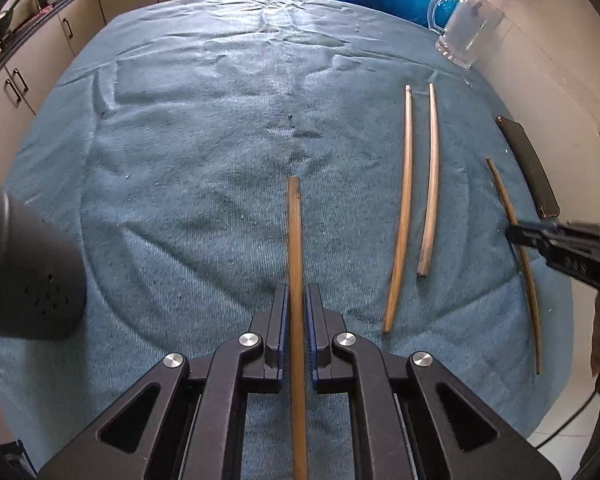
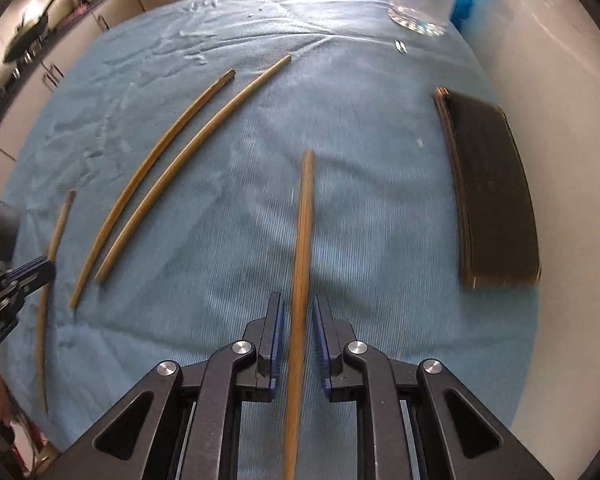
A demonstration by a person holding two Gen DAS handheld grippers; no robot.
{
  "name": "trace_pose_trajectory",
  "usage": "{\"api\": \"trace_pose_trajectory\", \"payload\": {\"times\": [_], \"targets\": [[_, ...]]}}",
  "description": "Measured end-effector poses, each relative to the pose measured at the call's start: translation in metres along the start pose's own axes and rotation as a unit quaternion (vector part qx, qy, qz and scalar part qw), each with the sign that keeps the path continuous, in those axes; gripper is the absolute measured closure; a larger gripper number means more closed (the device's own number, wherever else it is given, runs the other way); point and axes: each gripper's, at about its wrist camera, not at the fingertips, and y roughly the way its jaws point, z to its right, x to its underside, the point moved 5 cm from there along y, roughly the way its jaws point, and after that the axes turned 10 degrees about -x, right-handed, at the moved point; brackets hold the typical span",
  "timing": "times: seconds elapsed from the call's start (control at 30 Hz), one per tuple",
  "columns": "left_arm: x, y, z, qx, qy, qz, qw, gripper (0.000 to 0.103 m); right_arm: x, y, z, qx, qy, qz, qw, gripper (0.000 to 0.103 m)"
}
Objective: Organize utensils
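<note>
The black linkage and blue pads of the left gripper (image 1: 298, 300) fill the bottom of its view. The jaws stand narrow and clamp a brown bamboo chopstick (image 1: 295, 232), whose long axis runs straight ahead between the pads, its far end over the blue terry cloth (image 1: 180, 140).

The right gripper (image 2: 299, 304) points the same way along a second brown chopstick (image 2: 305, 220). Here a sliver of cloth shows on each side of the stick, so the pads are slightly parted and not pressing it. It seems to lie on the cloth, though blur makes that uncertain.

Between the two grippers lies a pair of paler bamboo chopsticks (image 1: 406, 200), side by side, roughly parallel to both sticks. From the left jaws the pair lies to the right and near; from the right jaws it lies to the left, further off. The left hand looks nearer, so laying its stick beside the pair probably needs only a sideways shift, axis unchanged.
</note>
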Motion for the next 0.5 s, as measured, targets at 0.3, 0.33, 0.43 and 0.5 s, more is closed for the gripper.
{"api": "trace_pose_trajectory", "payload": {"times": [0.3, 0.33, 0.43, 0.5], "targets": [[-0.007, 0.004, 0.001, 0.008, 0.012, -0.006, 0.9999, 0.095, -0.033, 0.008, 0.006, -0.001, 0.014, -0.047, 0.999, 0.092], [-0.007, 0.004, 0.002, 0.008, 0.015, -0.005, 0.9998, 0.095, -0.032, 0.007, 0.005, 0.004, 0.010, -0.037, 0.999, 0.092], [-0.006, 0.003, 0.001, 0.016, 0.023, -0.003, 0.9996, 0.095, -0.023, 0.002, 0.004, 0.004, 0.012, -0.008, 1.000, 0.095], [-0.005, 0.003, -0.001, 0.019, 0.017, 0.000, 0.9997, 0.097, -0.014, -0.005, 0.004, -0.010, 0.025, 0.017, 1.000, 0.095]]}}
